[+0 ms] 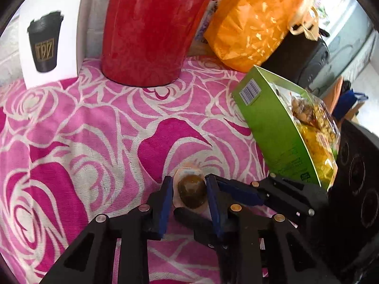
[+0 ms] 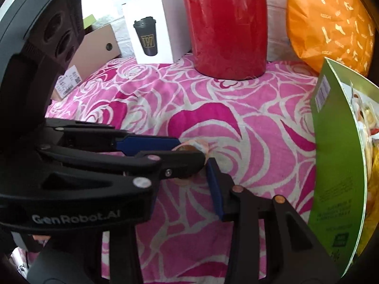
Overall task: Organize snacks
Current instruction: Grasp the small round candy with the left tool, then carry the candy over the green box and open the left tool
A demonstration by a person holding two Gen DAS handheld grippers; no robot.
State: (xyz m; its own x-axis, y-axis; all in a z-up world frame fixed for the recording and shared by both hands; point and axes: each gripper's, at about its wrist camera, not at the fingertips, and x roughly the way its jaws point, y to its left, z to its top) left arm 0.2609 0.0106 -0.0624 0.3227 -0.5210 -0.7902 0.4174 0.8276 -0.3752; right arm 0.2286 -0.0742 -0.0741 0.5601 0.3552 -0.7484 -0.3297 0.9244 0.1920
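Small wrapped snack (image 1: 191,191), a brown egg-shaped lump in a clear, peach-edged packet, lies on the pink rose-print cloth (image 1: 94,130), lower centre of the left wrist view. Left gripper (image 1: 189,184) brackets it, blue pads (image 1: 165,201) against both flanks: looks clenched on the snack. Right gripper (image 2: 180,172) sits just beside it, crossing from lower right of that view; jaws part open, nothing between them that can be made out.

Handling, as a judgement: light, wrapper slick and crinkly, contents probably soft, so squeeze gently. Grip the bulge at its widest, not the flat seal edge.

Green snack box (image 1: 272,127) stands open at right, packets inside. Red jug (image 1: 151,30), white cup box (image 1: 49,37), orange bag (image 1: 255,21) along the top.
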